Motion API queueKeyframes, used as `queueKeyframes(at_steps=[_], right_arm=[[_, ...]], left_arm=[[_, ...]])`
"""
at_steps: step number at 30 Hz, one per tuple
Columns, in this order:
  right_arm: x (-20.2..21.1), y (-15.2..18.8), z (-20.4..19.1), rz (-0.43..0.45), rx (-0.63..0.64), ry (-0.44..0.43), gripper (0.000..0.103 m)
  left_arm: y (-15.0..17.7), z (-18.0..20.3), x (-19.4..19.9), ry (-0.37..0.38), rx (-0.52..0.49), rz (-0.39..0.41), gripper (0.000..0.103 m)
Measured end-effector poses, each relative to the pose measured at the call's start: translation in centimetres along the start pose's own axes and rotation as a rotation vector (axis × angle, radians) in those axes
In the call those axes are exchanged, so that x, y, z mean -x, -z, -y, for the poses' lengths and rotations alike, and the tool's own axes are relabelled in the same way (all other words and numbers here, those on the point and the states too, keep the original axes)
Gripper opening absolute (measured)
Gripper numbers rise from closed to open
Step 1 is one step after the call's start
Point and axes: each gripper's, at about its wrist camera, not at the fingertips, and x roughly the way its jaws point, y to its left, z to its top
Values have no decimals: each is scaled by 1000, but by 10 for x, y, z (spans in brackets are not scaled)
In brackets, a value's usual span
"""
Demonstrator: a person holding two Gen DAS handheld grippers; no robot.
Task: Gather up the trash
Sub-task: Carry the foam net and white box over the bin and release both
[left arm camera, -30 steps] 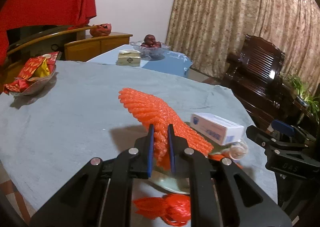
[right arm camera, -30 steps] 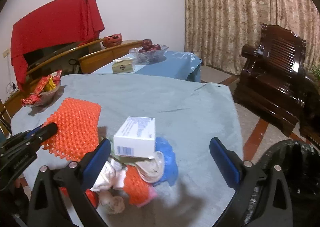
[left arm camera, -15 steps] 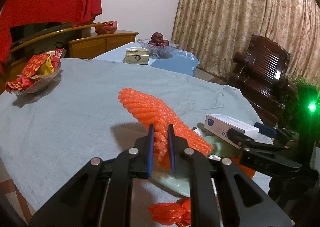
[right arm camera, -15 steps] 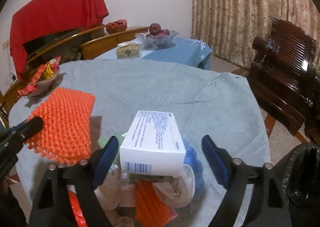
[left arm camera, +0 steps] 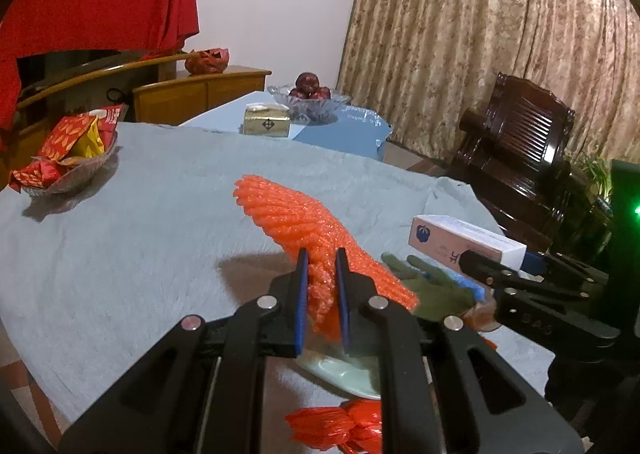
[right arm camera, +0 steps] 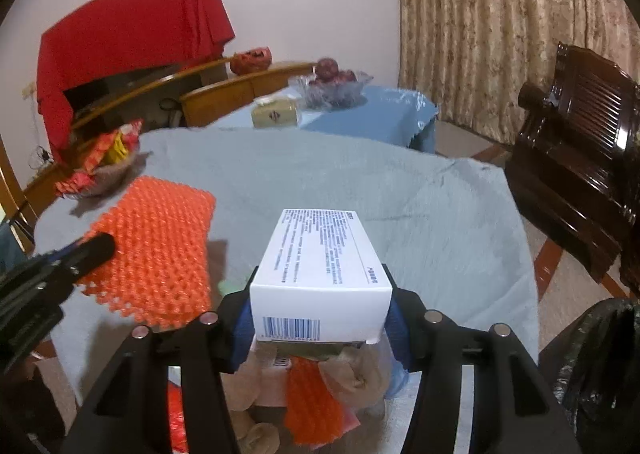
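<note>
My left gripper (left arm camera: 322, 282) is shut on an orange foam fruit net (left arm camera: 296, 222) and holds it above the table; the net also shows in the right wrist view (right arm camera: 156, 246). My right gripper (right arm camera: 320, 302) is shut on a white carton box (right arm camera: 320, 270), gripped on both sides; the box shows in the left wrist view (left arm camera: 464, 242). Below the box lies a trash pile (right arm camera: 312, 386) of crumpled paper, orange net and blue scraps on a pale green plate (left arm camera: 340, 370). A red plastic wrapper (left arm camera: 336, 426) lies near the table's front edge.
The round table has a grey-blue cloth (left arm camera: 120, 238). A bowl of red snack packets (left arm camera: 68, 158) stands at its far left. A black trash bag (right arm camera: 600, 370) is open at the lower right. A dark wooden chair (right arm camera: 580, 158) is to the right. A blue side table (left arm camera: 340, 126) stands behind.
My right gripper moved forward over the pile and closed on the white box. My left gripper kept its hold on the orange net with little movement.
</note>
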Motion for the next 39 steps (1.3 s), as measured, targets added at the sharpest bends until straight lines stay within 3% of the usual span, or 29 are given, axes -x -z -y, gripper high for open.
queueKeyframes(at_steps=[10, 19, 29, 39], right_arm=[[71, 1, 26, 96, -38, 43, 54], [136, 17, 78, 143, -90, 163, 54], [187, 62, 151, 123, -191, 336, 54], [219, 108, 208, 85, -282, 475, 54]], left_arm=[[-11, 39, 25, 86, -44, 43, 12], [4, 107, 34, 228, -108, 22, 12], [33, 204, 32, 407, -211, -24, 12], [69, 279, 20, 528, -313, -92, 12]])
